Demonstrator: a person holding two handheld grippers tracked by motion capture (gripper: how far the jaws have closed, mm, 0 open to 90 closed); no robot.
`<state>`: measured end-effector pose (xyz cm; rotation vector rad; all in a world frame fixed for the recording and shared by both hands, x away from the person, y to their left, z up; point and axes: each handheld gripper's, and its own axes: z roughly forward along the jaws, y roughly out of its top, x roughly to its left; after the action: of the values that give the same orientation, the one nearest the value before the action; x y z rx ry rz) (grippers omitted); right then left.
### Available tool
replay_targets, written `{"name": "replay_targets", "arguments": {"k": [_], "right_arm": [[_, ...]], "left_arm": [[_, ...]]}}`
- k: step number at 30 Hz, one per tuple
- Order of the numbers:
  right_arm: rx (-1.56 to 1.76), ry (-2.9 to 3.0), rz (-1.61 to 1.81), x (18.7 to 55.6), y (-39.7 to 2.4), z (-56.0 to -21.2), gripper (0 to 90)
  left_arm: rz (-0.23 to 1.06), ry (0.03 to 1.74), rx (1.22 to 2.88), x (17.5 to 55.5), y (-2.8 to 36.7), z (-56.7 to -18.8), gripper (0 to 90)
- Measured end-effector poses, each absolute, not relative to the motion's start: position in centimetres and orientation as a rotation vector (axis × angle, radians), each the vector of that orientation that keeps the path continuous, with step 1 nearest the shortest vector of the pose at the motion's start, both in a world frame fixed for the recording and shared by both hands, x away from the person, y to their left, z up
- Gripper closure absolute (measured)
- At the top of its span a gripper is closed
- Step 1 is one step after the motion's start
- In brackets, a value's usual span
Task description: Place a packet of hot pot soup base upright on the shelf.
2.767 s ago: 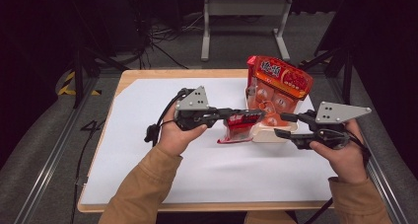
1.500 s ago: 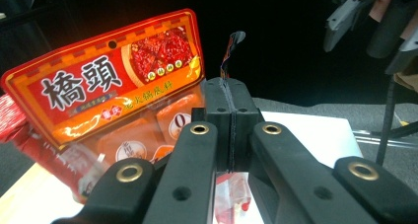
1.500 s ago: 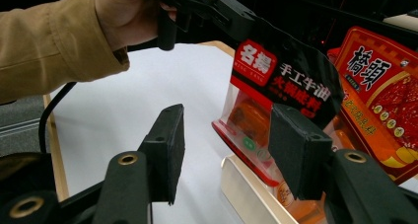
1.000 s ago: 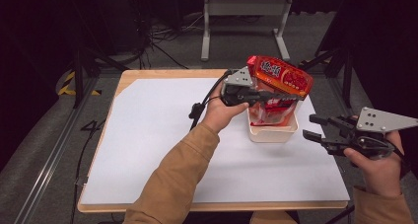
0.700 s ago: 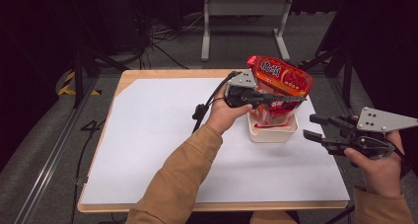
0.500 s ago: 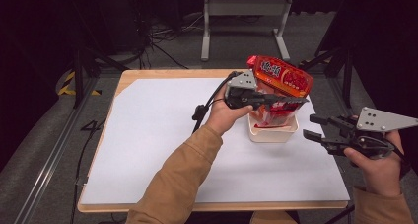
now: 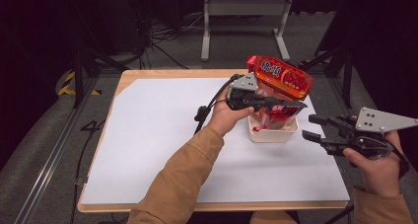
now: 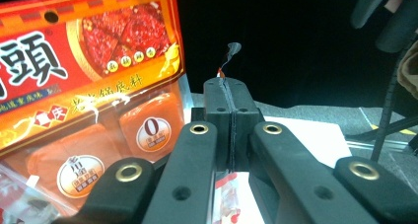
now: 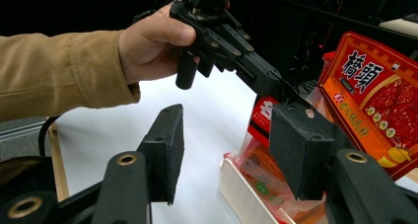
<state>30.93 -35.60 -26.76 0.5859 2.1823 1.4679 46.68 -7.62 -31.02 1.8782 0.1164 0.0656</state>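
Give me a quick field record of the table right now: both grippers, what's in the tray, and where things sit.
left gripper: jaws shut on a thin strip of wrapper, over the tray
right gripper: jaws open, nothing between them, held right of the tray, apart from it
tray: white, on the paper sheet near the table's right side
red packet: large, standing in the tray, leaning back
small sachet: orange, in the tray
paper sheet: white, covers the table

Left gripper (image 7: 296,105) carried small packet, apparently, from table up over white tray (image 7: 272,133).
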Motion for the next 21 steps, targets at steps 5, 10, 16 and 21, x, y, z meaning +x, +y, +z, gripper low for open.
{"name": "replay_targets", "arguments": {"k": [5, 10, 16, 21], "right_arm": [[0.582, 2.189, 1.465, 31.0, -35.5, -26.9, 48.0], [0.576, 2.197, 1.464, 31.1, -35.2, -26.9, 47.9], [0.579, 2.201, 1.464, 31.1, -35.2, -27.0, 47.7], [0.579, 2.208, 1.459, 31.4, -35.0, -27.1, 46.9]], "left_arm": [[0.073, 0.137, 1.891, 46.8, -8.1, -31.7, 89.7], [0.07, 0.16, 1.898, 47.0, -8.3, -32.4, 86.9], [0.083, 0.233, 1.883, 47.1, -7.5, -32.5, 64.2], [0.088, 0.254, 1.88, 46.8, -6.7, -32.2, 51.5]]}}
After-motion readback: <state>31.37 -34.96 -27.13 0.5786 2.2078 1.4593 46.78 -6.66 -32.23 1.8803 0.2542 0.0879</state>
